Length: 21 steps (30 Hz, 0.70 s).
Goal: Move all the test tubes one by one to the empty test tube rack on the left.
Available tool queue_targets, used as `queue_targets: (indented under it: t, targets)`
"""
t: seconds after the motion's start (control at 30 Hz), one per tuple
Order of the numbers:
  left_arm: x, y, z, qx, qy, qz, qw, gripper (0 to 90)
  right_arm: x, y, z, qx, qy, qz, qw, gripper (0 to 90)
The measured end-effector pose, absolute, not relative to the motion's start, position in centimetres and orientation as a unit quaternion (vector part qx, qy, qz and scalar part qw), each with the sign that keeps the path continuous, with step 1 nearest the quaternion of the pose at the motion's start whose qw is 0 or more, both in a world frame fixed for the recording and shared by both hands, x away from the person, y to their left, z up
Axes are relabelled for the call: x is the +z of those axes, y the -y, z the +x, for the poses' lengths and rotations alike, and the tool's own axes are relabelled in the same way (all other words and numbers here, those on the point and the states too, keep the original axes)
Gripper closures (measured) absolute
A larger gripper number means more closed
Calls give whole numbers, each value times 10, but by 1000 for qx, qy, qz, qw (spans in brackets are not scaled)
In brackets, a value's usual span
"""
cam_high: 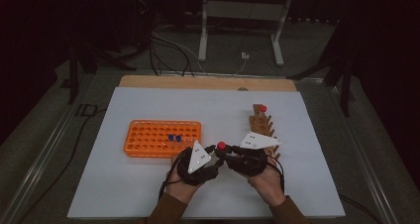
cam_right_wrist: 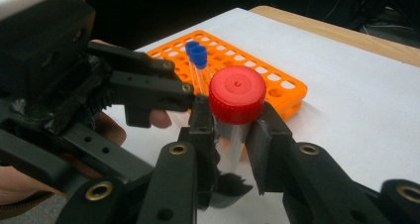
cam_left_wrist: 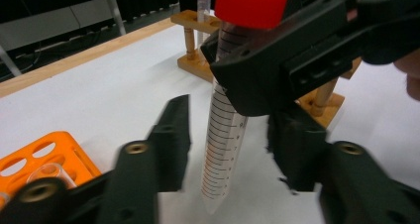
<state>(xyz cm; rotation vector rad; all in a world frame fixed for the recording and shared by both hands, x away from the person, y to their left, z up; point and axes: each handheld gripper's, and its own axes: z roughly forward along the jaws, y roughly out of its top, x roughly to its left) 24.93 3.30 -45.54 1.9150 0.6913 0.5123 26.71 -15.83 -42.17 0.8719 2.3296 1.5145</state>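
two grippers, we log | right gripper (cam_right_wrist: 233, 135) clamps the red-capped graduated tube (cam_right_wrist: 236, 96) upright, near-centre | left gripper (cam_left_wrist: 228, 149) jaws straddle its lower body, not touching | orange rack (cam_high: 148, 140) to the left

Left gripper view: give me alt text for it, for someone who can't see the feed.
A graduated tube with a red cap hangs upright, clamped near its top by the right tongs. The left tongs flank its lower part with gaps on both sides. Behind stands a wooden rack with another red-capped tube; an orange rack sits lower left on the white table.
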Motion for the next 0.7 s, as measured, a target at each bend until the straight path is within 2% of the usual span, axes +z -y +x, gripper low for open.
queue_targets:
  t: [0.17,0.37,0.7]
  targets:
    - [-455,-33,249,213,-284,795,493,734,-422,159,267,517,-794,298,113,740]
    - [-455,-35,250,205,-281,794,498,749,-421,159,267,519,-794,297,112,718]
    - [-454,-50,255,198,-301,784,506,750,-415,173,272,543,-769,315,122,340]
